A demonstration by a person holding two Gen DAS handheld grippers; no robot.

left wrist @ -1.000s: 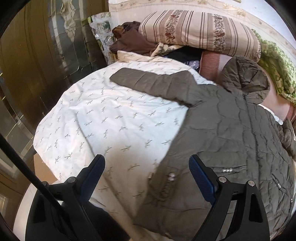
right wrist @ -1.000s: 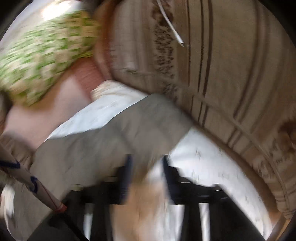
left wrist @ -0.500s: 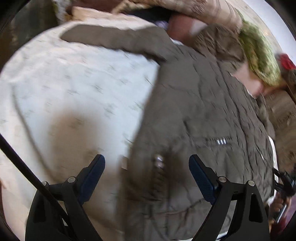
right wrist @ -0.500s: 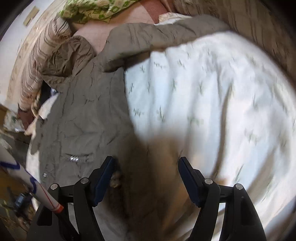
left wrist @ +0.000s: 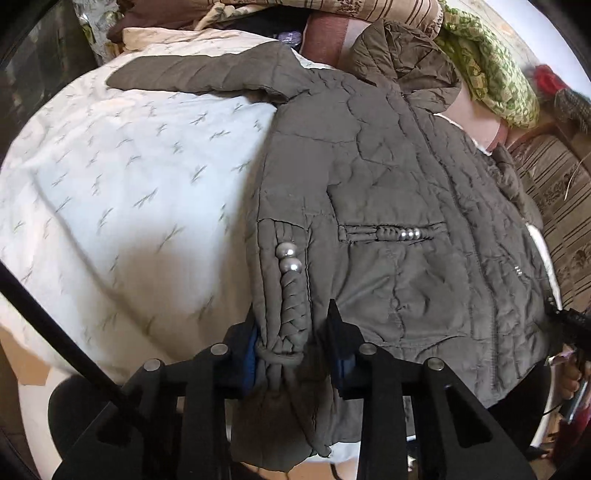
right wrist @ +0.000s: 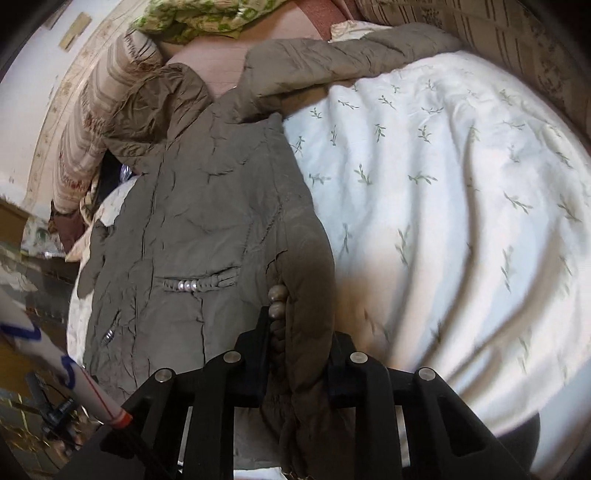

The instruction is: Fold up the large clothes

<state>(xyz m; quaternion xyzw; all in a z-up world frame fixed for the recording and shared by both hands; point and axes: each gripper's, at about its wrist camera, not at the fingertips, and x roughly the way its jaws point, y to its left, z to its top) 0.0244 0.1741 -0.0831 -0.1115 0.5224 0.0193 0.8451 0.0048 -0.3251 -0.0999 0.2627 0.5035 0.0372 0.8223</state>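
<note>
Left gripper [left wrist: 291, 350], black frame with blue pads: jaws have just been closing and now pinch the bottom left corner of the olive-brown quilted hooded jacket [left wrist: 388, 177], beside a braided cord carrying two silver beads [left wrist: 288, 256]. Jacket lies front up, spread across the white bedsheet with grey-green sprig print [left wrist: 110, 177]; one sleeve stretches out sideways at the top, hood bunched toward the striped beige pillow [left wrist: 388, 7]. Green-and-white patterned cloth [left wrist: 487, 74] sits beyond the hood. Right gripper [right wrist: 295, 354], black frame: jaws have just been closing and now clamp a raised fold of the jacket's opposite bottom corner. Sheet fills the area to the right of that fold.
</note>
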